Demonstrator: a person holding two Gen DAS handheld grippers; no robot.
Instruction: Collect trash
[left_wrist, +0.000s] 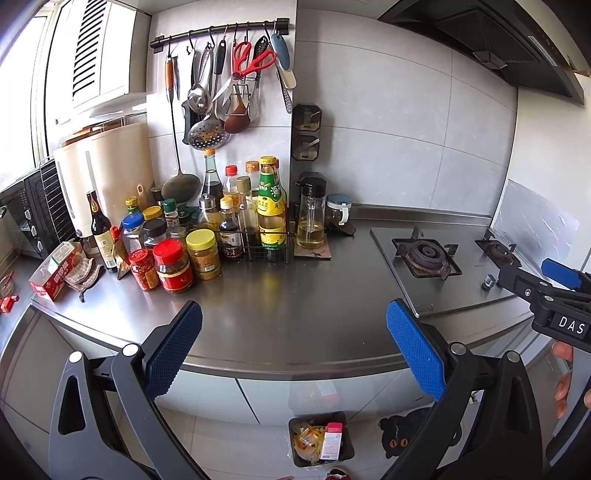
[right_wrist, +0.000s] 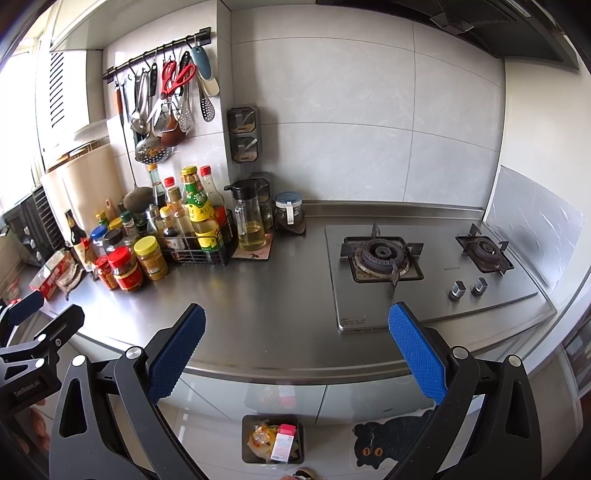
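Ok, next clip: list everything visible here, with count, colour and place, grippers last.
trash bin: one, dark, on the floor below the counter, holding wrappers and a small pink-topped carton
counter: one, steel, bare in the middle
gas hob: one, steel, two burners, two knobs, right side of the counter
condiment bottles and jars: many, mixed colours, crowded at the left rear, some in a wire rack
oil dispenser: one, clear with a black top, right of the rack
red box: one, far left of the counter
utensil rail: one, black, on the wall, hung with ladles and red scissors
cat mat: one, black, on the floor
left gripper: blue pads, open, empty
right gripper: blue pads, open, empty
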